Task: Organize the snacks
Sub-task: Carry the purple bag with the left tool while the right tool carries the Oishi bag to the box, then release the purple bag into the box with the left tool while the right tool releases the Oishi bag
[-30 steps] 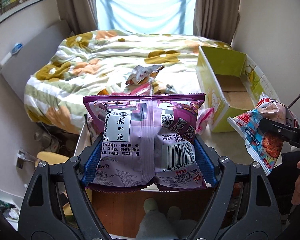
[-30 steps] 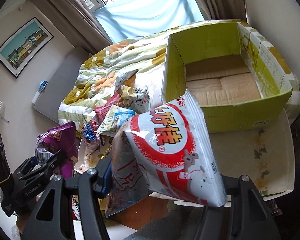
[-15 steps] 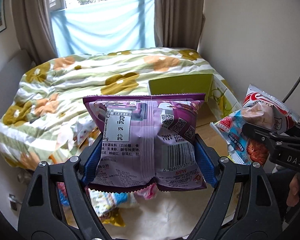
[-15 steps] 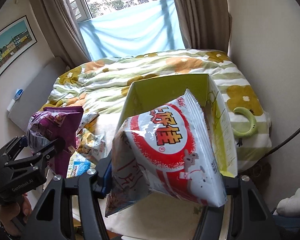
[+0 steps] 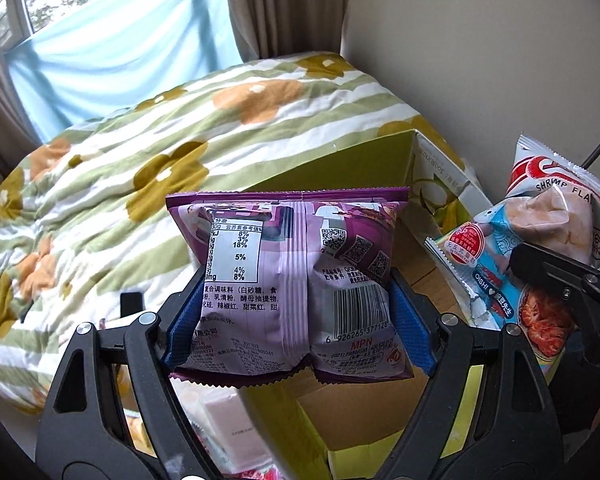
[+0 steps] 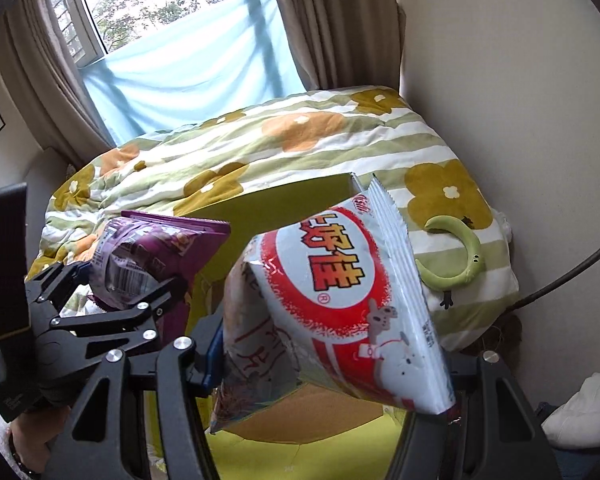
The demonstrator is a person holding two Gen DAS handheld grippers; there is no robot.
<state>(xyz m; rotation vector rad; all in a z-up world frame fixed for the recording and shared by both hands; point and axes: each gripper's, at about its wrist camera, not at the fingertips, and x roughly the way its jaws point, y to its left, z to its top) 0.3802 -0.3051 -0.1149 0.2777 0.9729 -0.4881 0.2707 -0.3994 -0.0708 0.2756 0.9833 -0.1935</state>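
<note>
- Left gripper (image 5: 296,300) clamps a purple snack bag (image 5: 292,280) above the green cardboard box (image 5: 352,412); floral bedding (image 5: 180,148) lies beyond.
- Right gripper (image 6: 332,364) pinches a red-and-white shrimp chip bag (image 6: 340,304) over that box (image 6: 284,200); a green ring toy (image 6: 460,256) rests on the duvet.

Floral quilt (image 6: 300,148) covers the bed; green crescent toy (image 6: 458,256) lies on it; blue curtain (image 6: 188,68) behind.

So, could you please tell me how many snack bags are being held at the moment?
2: a purple foil snack bag in the left tongs, and a red-and-white shrimp-chip bag in the right tongs, both above the green cardboard box. Others may be hidden below.
</note>
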